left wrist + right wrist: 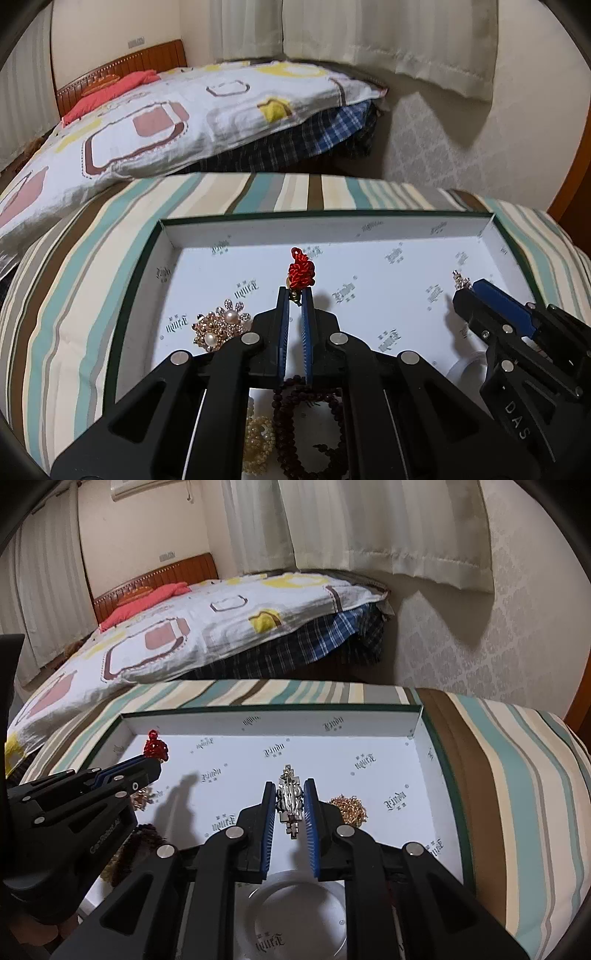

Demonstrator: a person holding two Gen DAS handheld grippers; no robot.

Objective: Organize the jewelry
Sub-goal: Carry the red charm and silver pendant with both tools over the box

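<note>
Both tongs slant down over the white box [369, 236]. The left tongs [295, 295], centre frame, pinch tight a red knotted charm [301, 271]; the right tongs [290, 797] clamp a silver brooch [290, 805]. The box floor beyond them lies bare up to its far wall. "DAS" reads on the right tongs' body at lower right.

Red knot charm [301, 274], silver brooch [290, 802], above white box [369, 716]
</note>
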